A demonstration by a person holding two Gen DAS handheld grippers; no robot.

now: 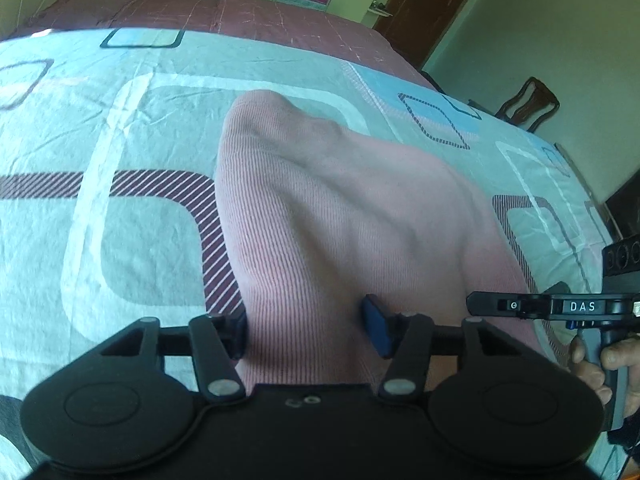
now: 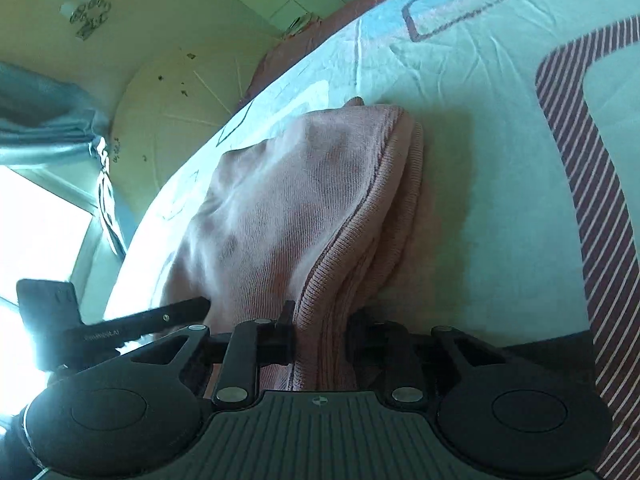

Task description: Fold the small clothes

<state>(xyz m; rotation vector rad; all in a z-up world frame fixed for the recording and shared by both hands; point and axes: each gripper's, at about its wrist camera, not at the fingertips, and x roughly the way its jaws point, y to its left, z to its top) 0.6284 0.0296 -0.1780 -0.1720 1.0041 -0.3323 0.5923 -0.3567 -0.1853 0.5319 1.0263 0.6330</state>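
Now both grippers pinch the same pink ribbed garment [image 1: 340,208], which lies on the pale green patterned bedsheet [image 1: 120,128] of a bed.

From the left wrist camera, the left gripper [image 1: 312,332] sits at six o'clock, its black finger on one side of the cloth and its blue pad [image 1: 378,328] on the other, the knit bunched and squeezed between them. From there the fabric runs up toward twelve o'clock as a raised, draped hump. At three to four o'clock the right gripper's body [image 1: 560,306] reaches in from the frame edge, with a hand [image 1: 600,364] around its grey handle.

From the right wrist camera, the right gripper [image 2: 322,336] at six o'clock is pressed onto a thick folded edge of the garment [image 2: 304,208], several ribbed layers stacked between the fingers. The cloth rises toward eleven o'clock. The left gripper's finger [image 2: 172,312] touches the cloth at eight o'clock.
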